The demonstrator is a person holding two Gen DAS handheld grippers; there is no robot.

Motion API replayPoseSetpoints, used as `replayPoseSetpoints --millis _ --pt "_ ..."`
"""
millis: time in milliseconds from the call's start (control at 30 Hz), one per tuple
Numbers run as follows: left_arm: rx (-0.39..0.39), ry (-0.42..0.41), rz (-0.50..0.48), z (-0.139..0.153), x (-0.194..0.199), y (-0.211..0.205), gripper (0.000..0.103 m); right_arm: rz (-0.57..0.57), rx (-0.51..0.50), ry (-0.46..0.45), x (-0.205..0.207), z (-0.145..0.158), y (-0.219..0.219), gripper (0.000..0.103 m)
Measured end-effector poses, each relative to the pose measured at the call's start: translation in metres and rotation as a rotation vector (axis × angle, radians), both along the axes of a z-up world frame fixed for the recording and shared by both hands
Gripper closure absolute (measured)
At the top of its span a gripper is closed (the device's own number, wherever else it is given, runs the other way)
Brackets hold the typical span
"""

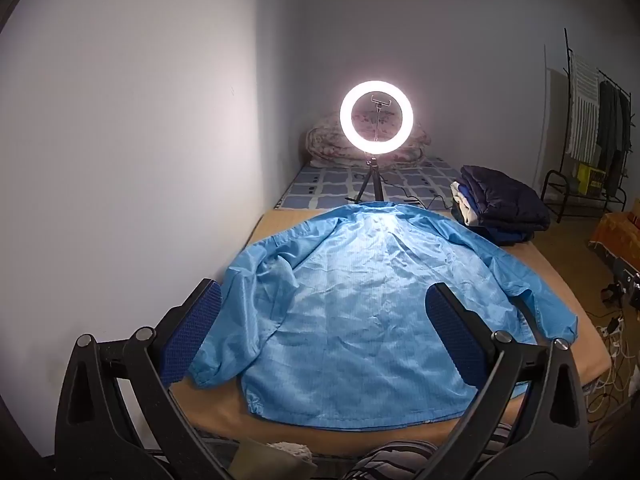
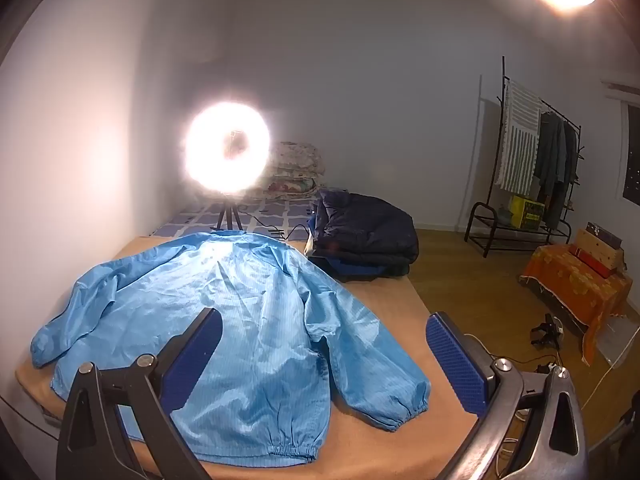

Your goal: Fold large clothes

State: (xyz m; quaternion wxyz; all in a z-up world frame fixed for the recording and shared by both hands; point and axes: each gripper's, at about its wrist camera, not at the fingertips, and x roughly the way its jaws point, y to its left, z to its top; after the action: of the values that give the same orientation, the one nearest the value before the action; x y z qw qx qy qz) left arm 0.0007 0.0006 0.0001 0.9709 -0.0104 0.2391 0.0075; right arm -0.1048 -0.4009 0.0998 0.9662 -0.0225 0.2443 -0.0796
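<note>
A light blue jacket [image 1: 352, 308] lies spread flat, back side up, on the tan bed surface [image 1: 224, 416], hem towards me and collar near the ring light. Both sleeves run down along its sides, cuffs near the hem. My left gripper [image 1: 322, 332] hovers above the lower half of the jacket, open wide, nothing between its blue pads. In the right wrist view the same jacket [image 2: 240, 332] fills the left and middle. My right gripper [image 2: 324, 356] hangs open over the jacket's right sleeve [image 2: 372, 376] and the bed's right edge, holding nothing.
A lit ring light on a tripod [image 1: 376, 116] stands just beyond the collar. A pile of folded dark clothes [image 2: 364, 236] sits at the bed's far right corner. A folded quilt [image 1: 320, 144] lies against the back wall. A clothes rack [image 2: 528, 168], an orange-draped box [image 2: 572, 288] and floor cables are on the right.
</note>
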Motion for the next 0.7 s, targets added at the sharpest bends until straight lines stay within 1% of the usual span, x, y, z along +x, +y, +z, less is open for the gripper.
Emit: replayPoseSetpoints --millis 100,133,400,467,533,567,700 --pt "0.008 0.000 0.000 0.000 0.004 0.004 0.000 0.001 -0.003 -0.001 -0.001 0.000 -0.001 0.000" --pt "0.051 -0.040 0.005 0.002 -0.004 -0.002 0.000 0.001 -0.002 -0.001 -0.001 0.000 -0.001 0.000" --pt "0.049 -0.034 0.012 0.012 -0.001 0.004 0.000 -0.003 0.006 -0.011 -0.005 0.003 0.002 0.000" --pt "0.050 -0.038 0.015 0.019 -0.006 0.006 0.000 -0.004 0.008 -0.009 -0.008 0.001 0.000 0.000" --pt "0.054 -0.043 0.017 0.019 -0.008 0.005 0.000 -0.005 0.005 -0.009 -0.010 0.001 0.004 0.000" --pt "0.054 -0.044 0.016 0.020 -0.008 0.006 0.000 -0.006 0.020 -0.008 -0.007 0.002 -0.004 0.000" --pt "0.055 -0.046 0.016 0.022 -0.008 0.005 0.000 -0.007 0.025 -0.007 -0.007 0.004 -0.004 0.000"
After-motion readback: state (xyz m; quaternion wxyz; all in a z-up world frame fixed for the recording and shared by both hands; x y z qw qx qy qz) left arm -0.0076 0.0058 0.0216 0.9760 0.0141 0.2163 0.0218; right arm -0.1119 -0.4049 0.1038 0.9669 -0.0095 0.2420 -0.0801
